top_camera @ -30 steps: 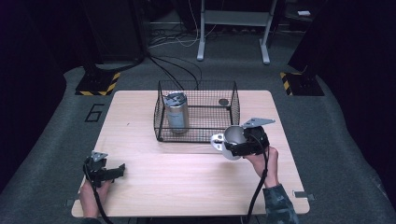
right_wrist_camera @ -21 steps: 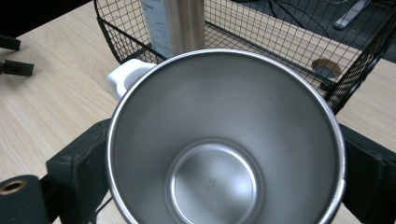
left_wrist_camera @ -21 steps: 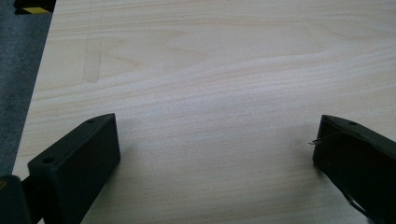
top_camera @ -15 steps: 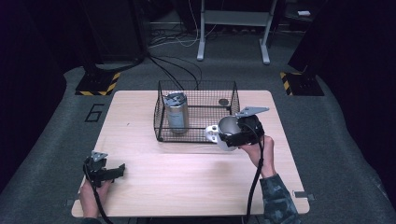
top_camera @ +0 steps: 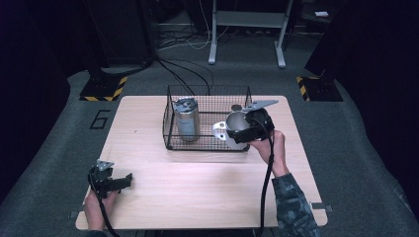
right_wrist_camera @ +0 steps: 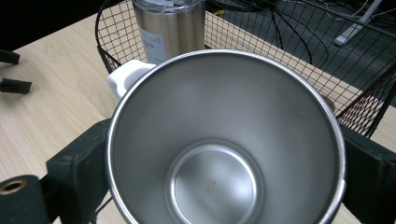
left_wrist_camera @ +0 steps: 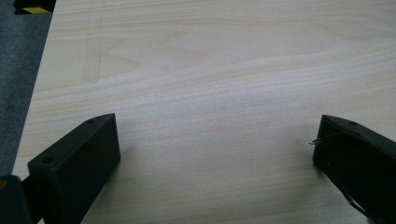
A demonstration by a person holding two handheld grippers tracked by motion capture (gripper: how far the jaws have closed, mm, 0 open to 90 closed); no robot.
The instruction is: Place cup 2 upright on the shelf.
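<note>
The right tongs clamp the steel cup over the wire basket's front edge; left tongs gape.

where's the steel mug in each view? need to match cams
High view: mug right of centre, at the basket's front right corner, in the right gripper.
Right gripper view: mug mouth-on, centre, between the jaws.
Left gripper view: bare table there.
Shared landmark: tumbler in the basket, also.

The right gripper has carried the steel mug up over the wire basket
</note>
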